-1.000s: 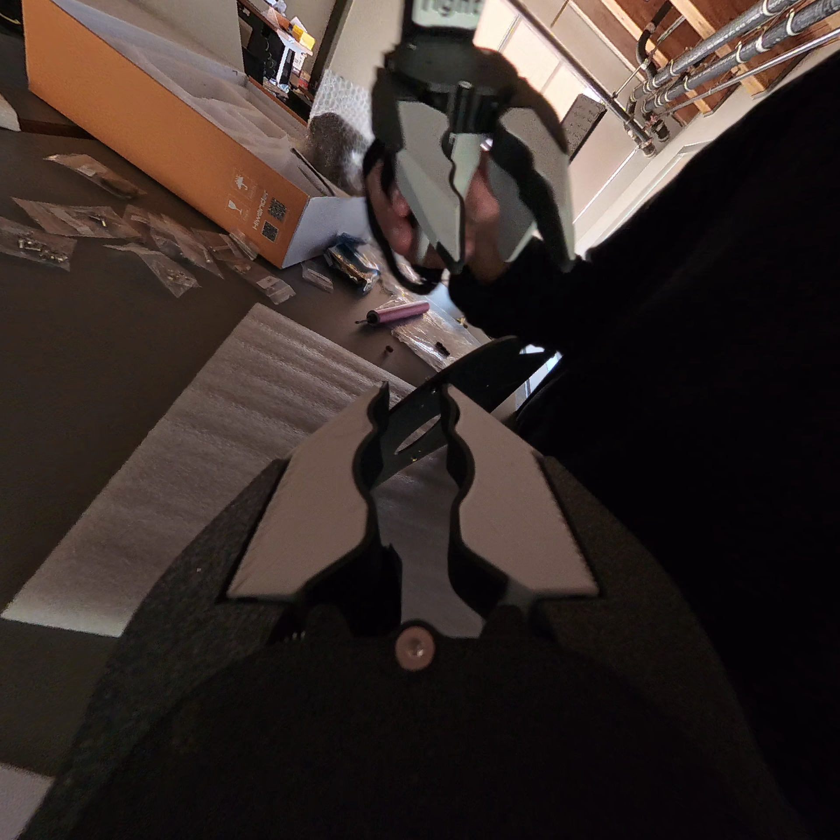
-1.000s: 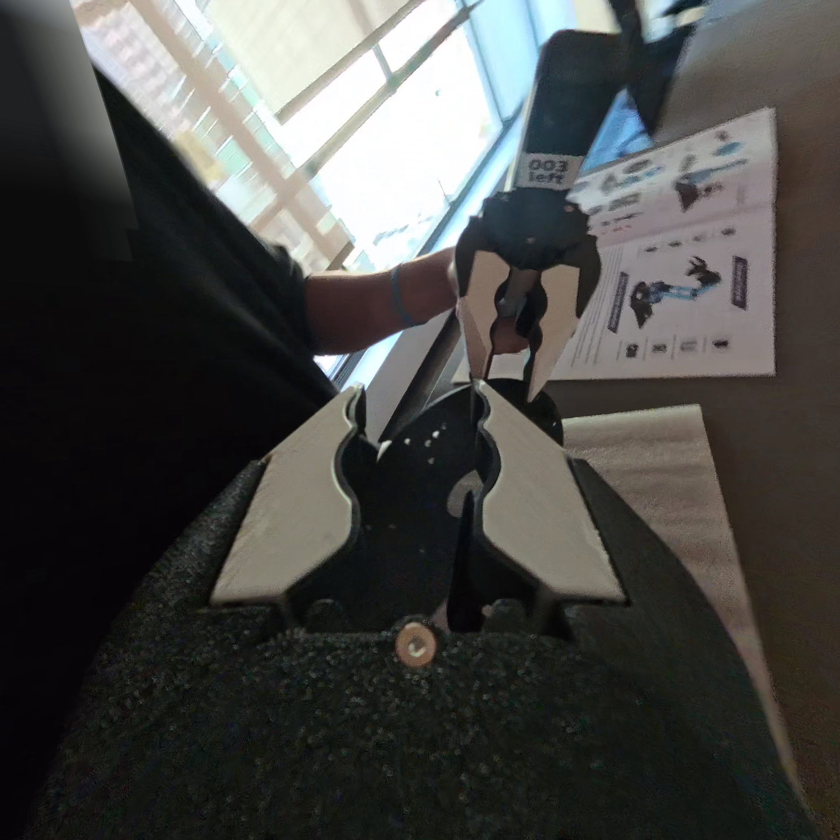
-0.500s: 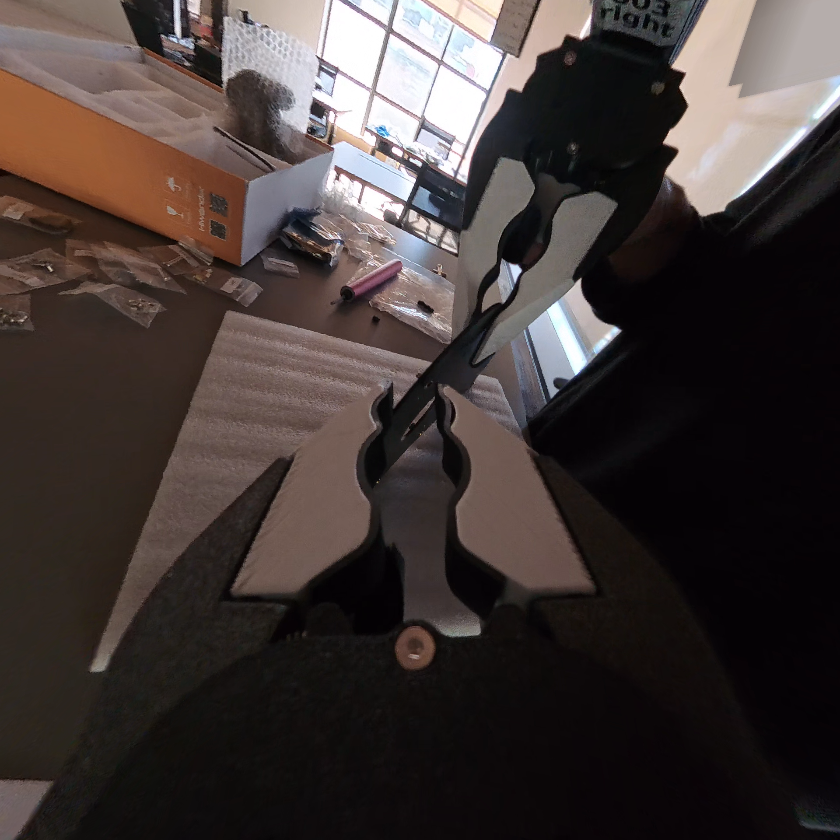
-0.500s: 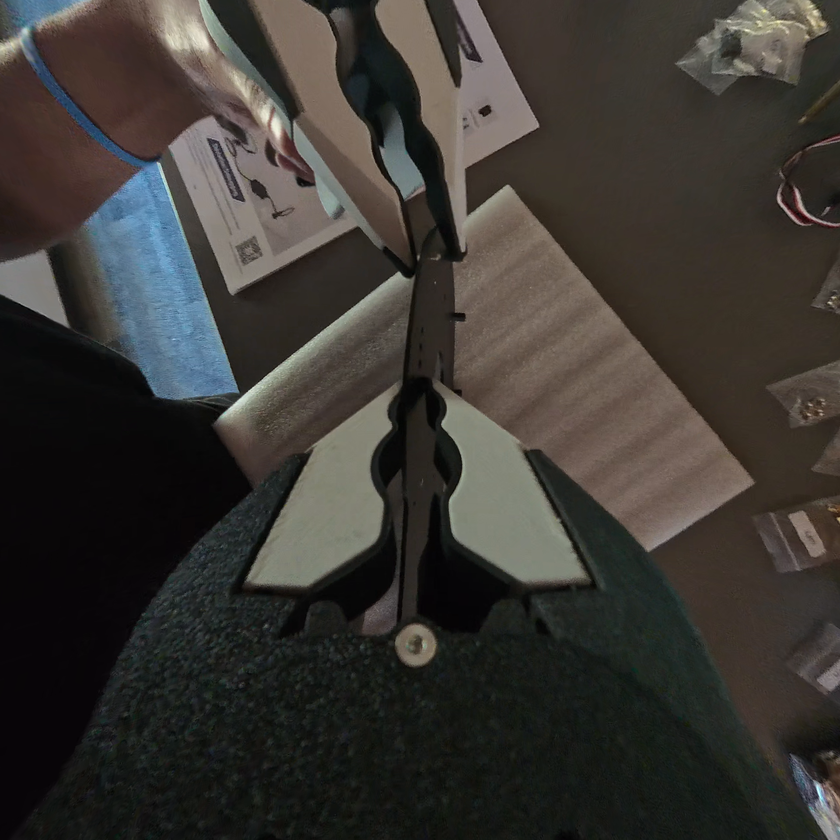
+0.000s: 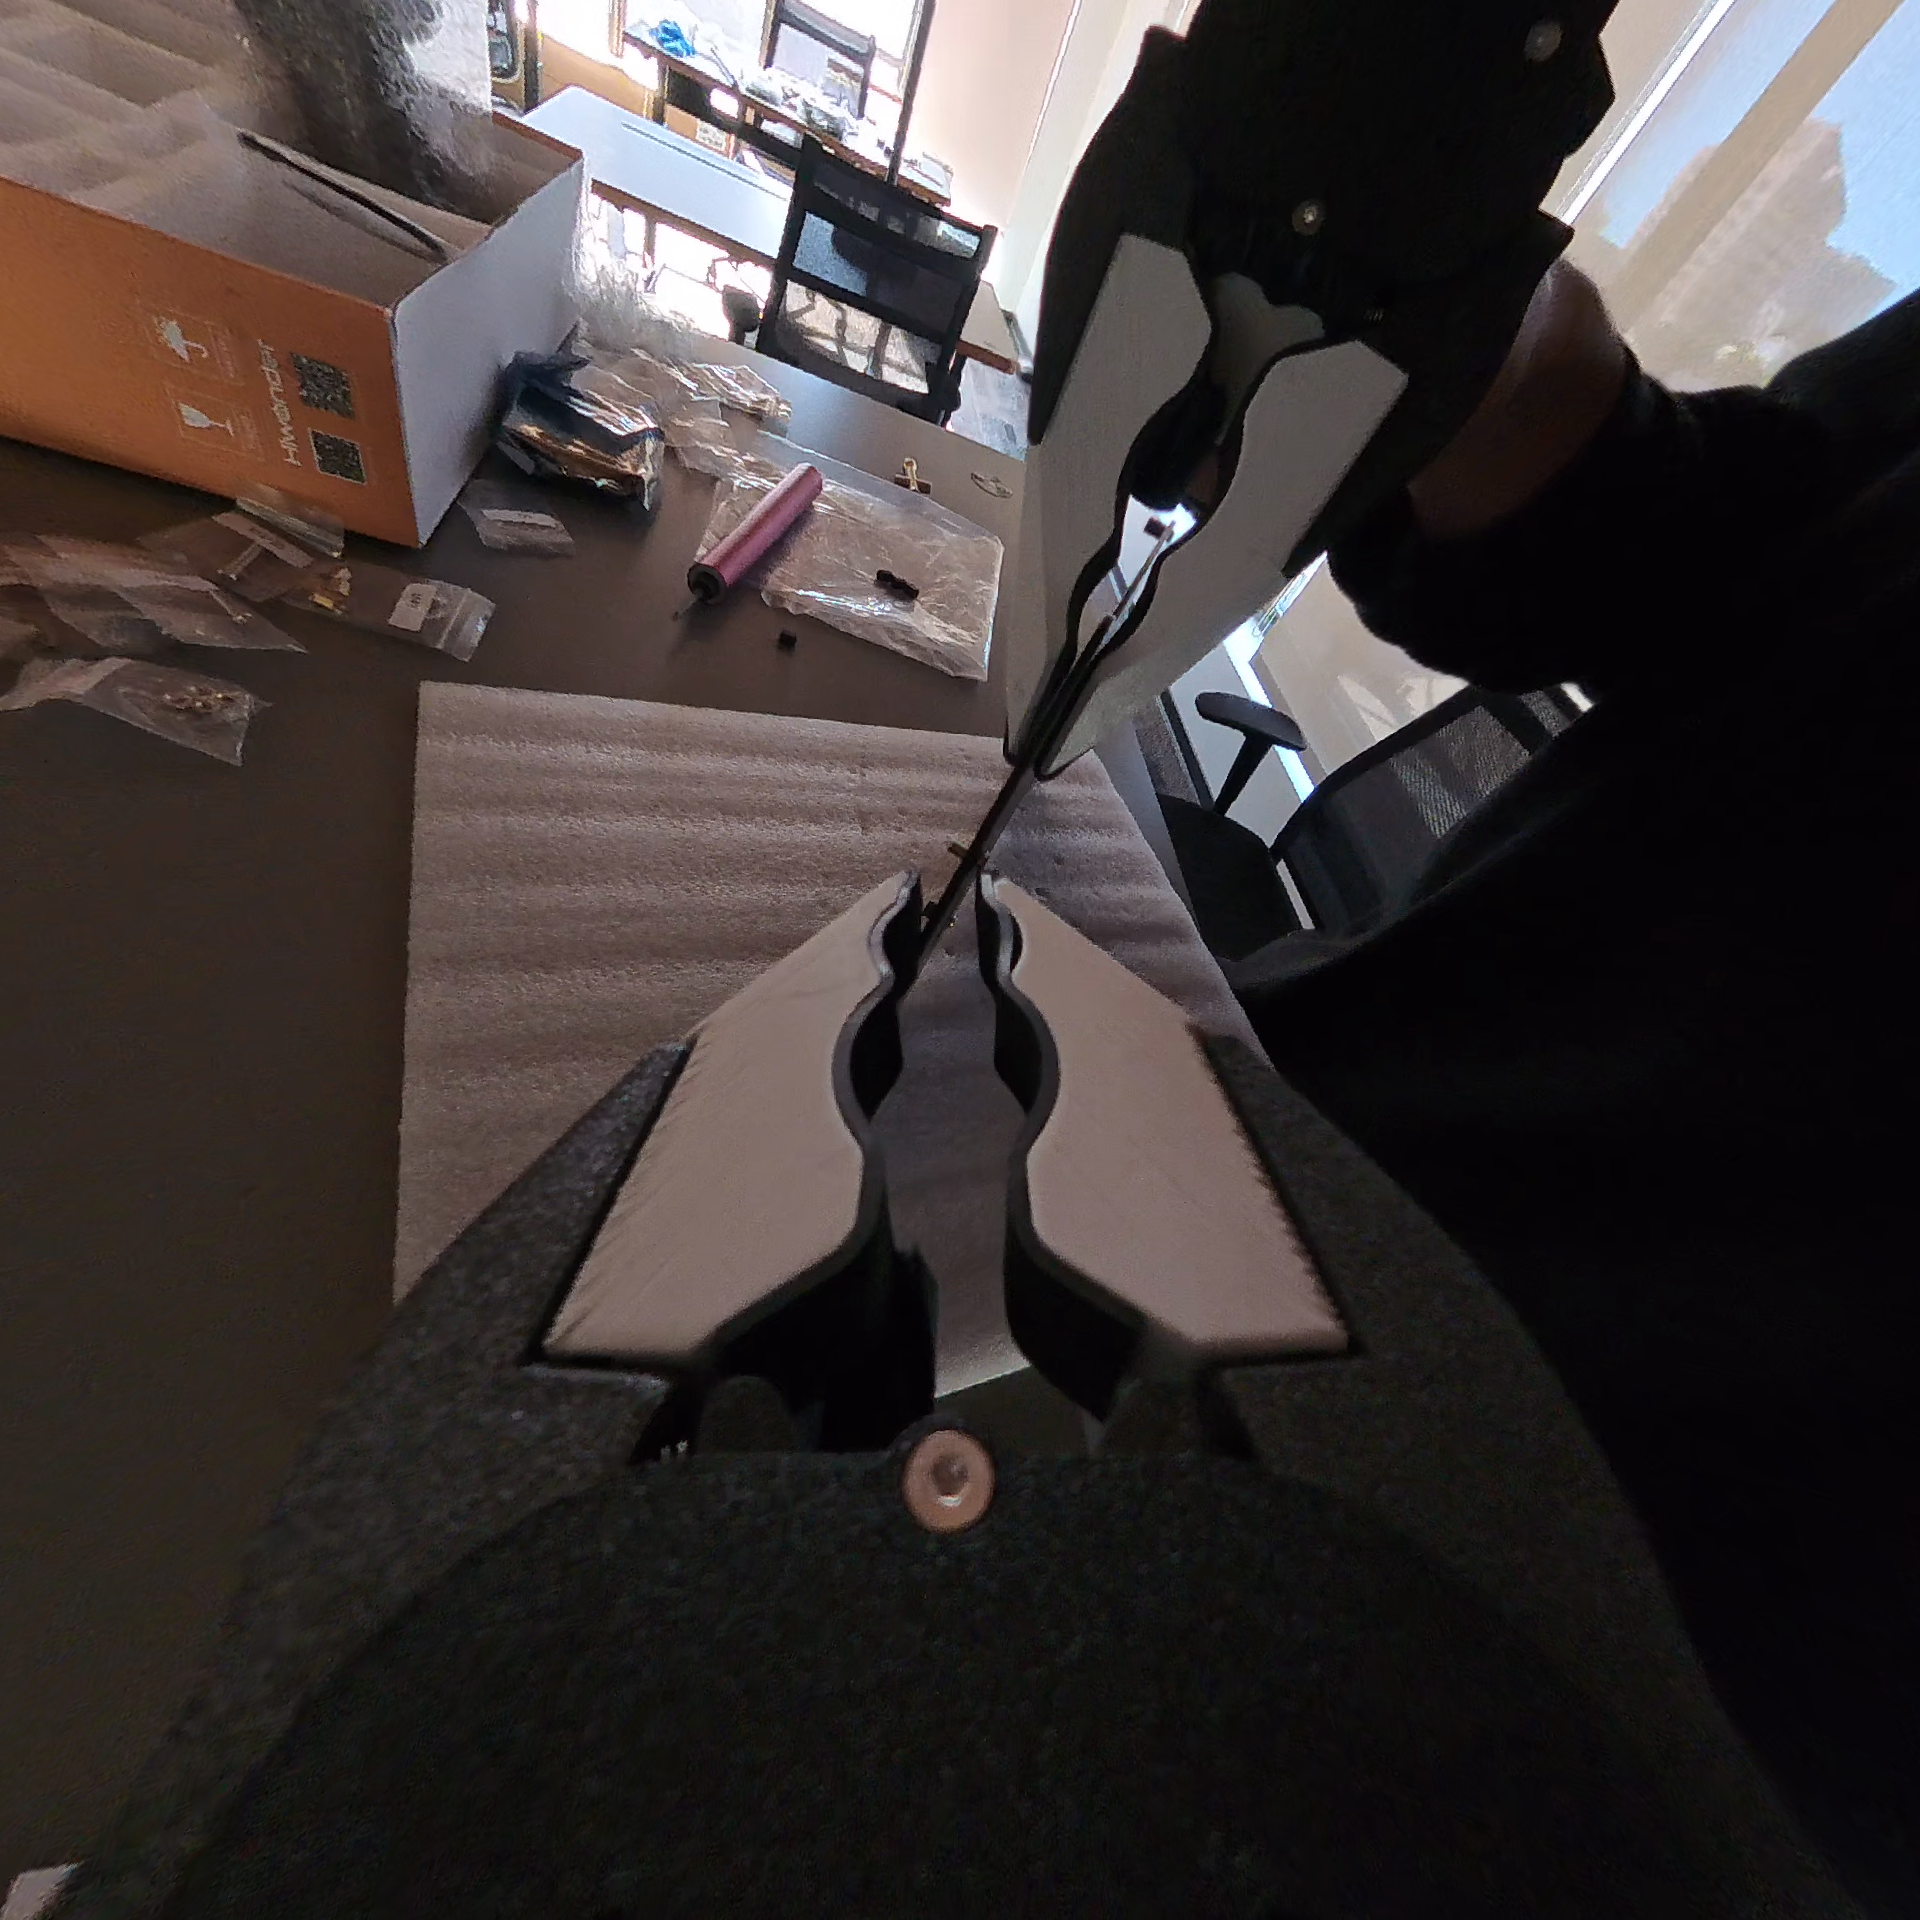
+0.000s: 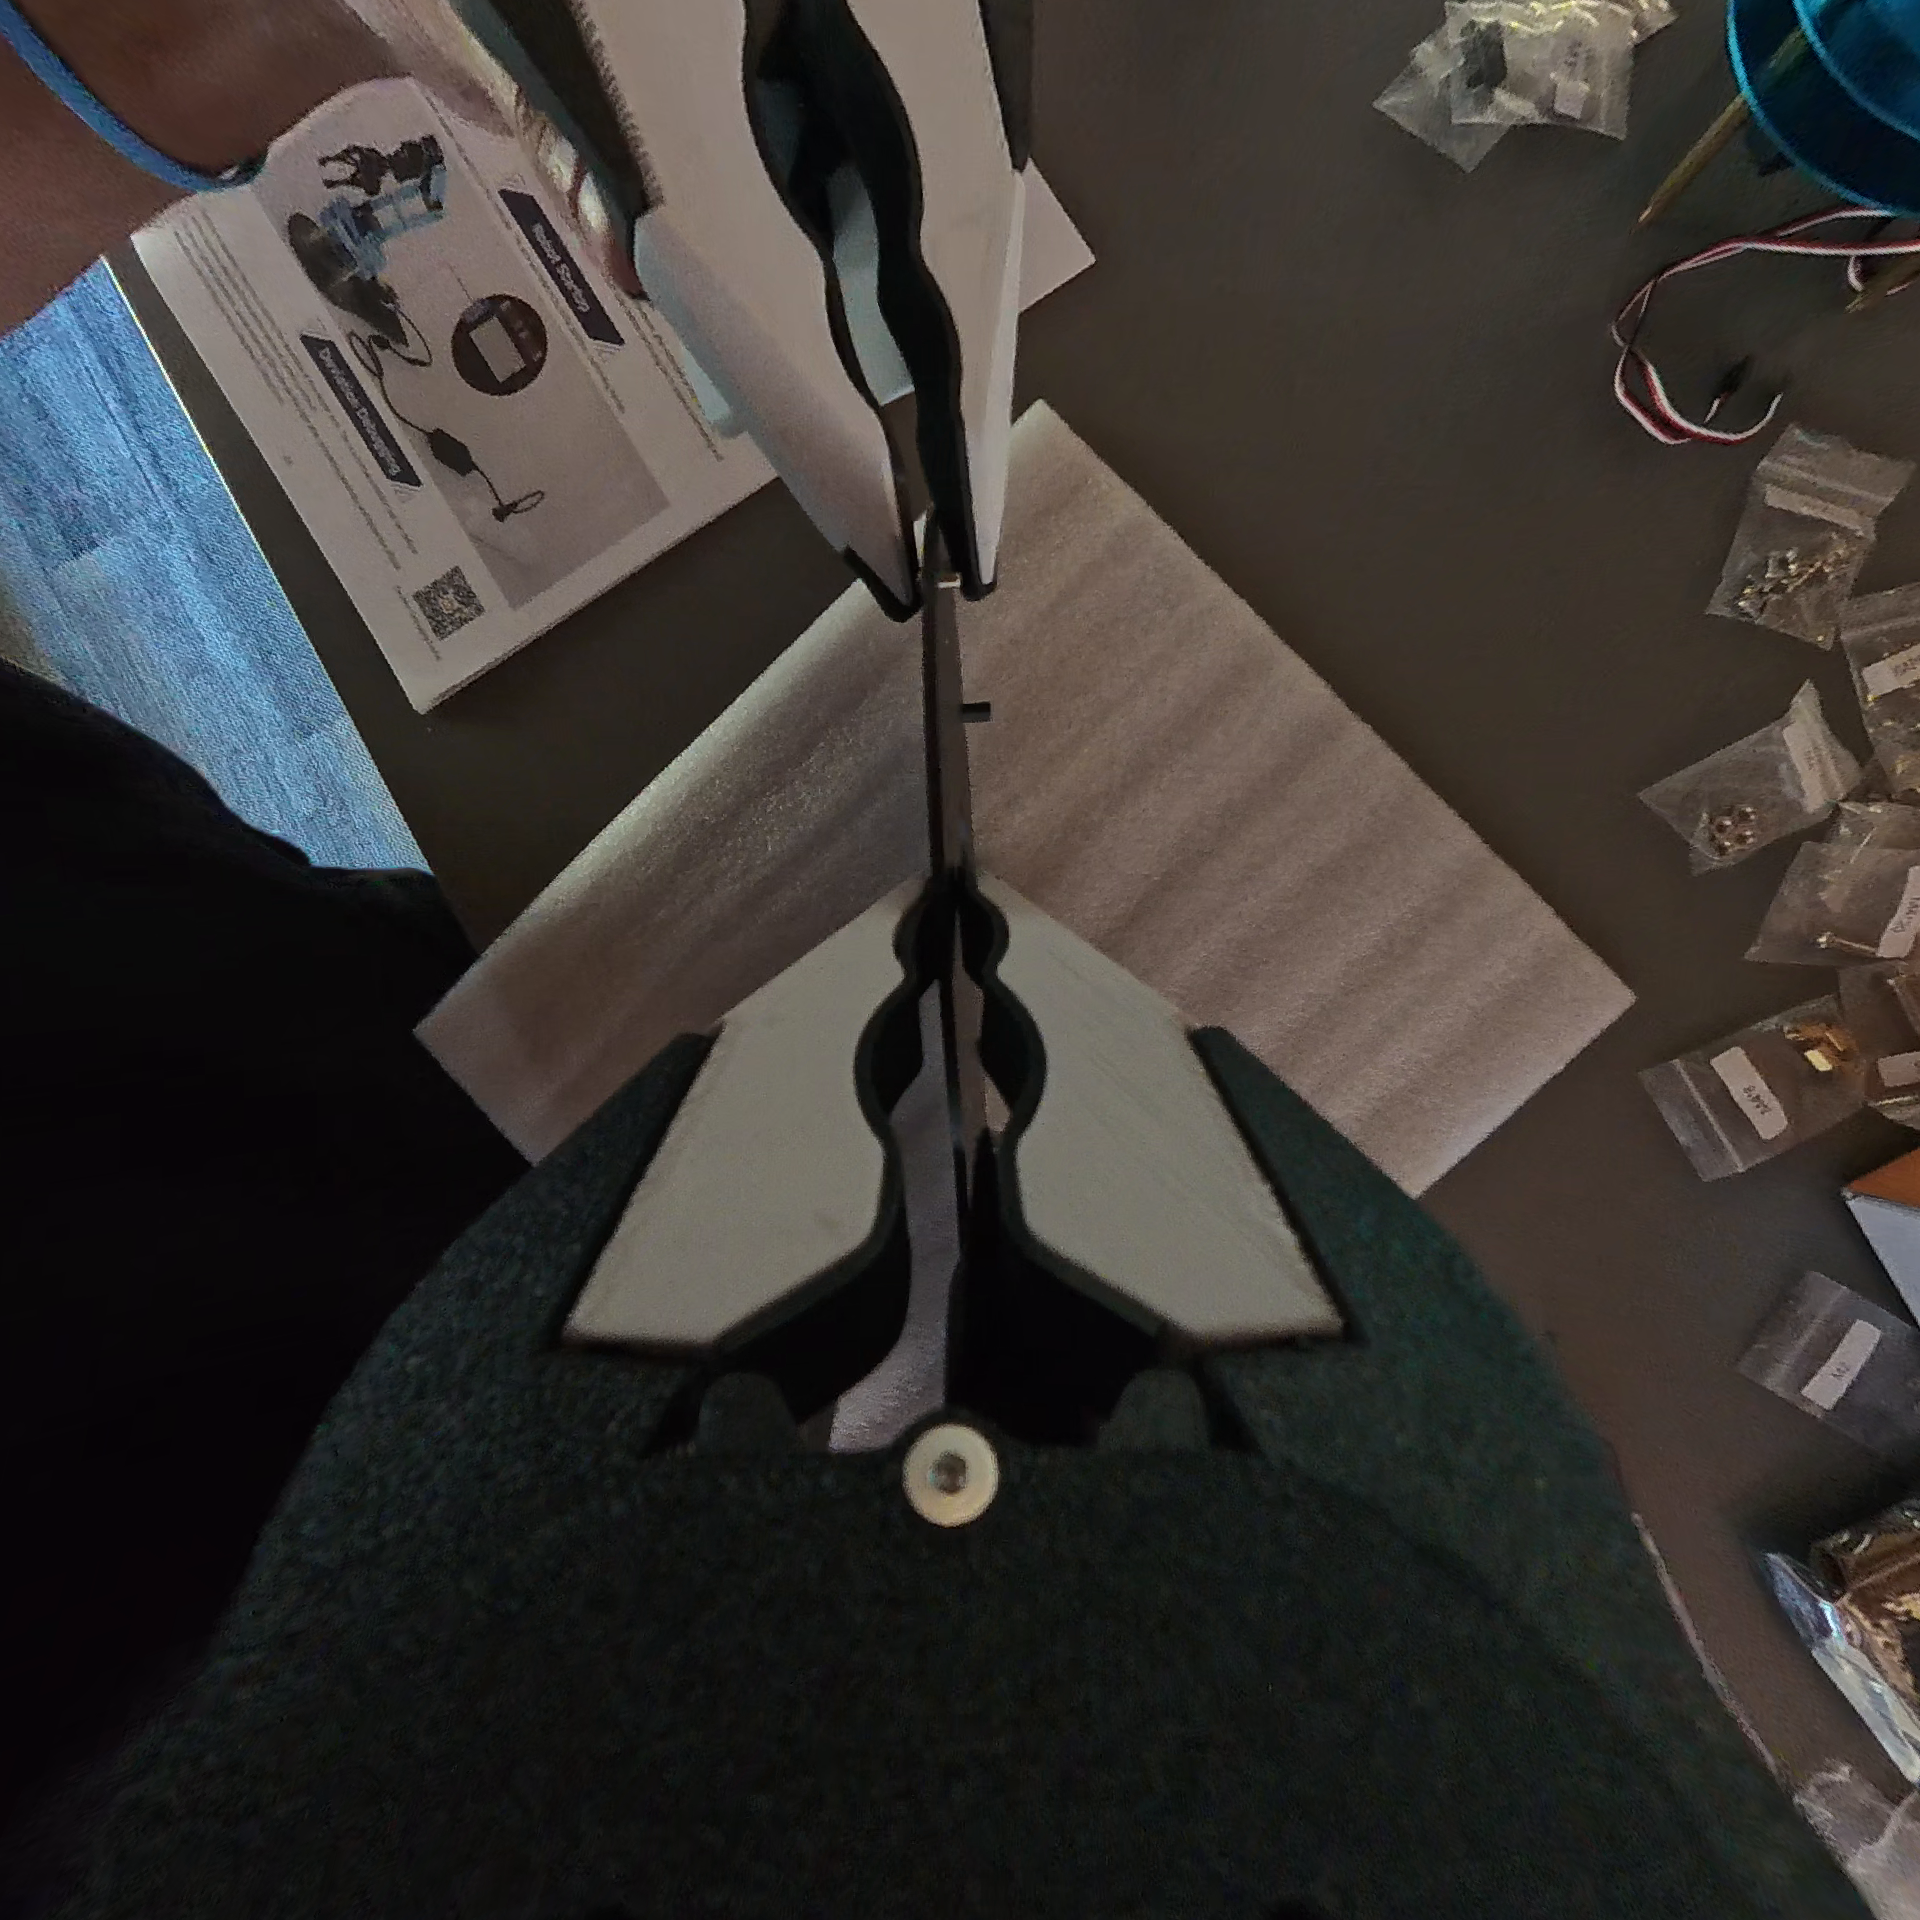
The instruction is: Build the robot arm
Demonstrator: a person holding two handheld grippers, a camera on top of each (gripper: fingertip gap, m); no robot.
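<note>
Dark table (image 5: 208, 987) in a bright office, windows and chairs sitting behind it. White foam sheet (image 5: 644, 831) is lying in the middle. An orange box (image 5: 208, 343) is sitting at the far left, with a pink cylinder (image 5: 753, 530) just beyond the sheet. A leaflet (image 6: 416, 416), parts bags (image 6: 1766, 769) and red-white wires (image 6: 1662, 312) are lying around the sheet's other sides.

Both grippers are hovering above the foam, facing each other tip to tip. A thin black plate (image 6: 943, 748) is spanning the gap between them, edge-on to both cameras and clear of the foam.

Right gripper (image 6: 951, 899) is clamping the plate: the jaws are pinching together at the tips, and the plate is running back between them towards the body.

Left gripper (image 5: 951, 904) is standing slightly parted. The plate's other end is sitting between its tips, looking like it is leaning on one finger, with a visible gap to the other. So it is reading as loose, not gripping. A small tab is sticking out of the plate midway along.
</note>
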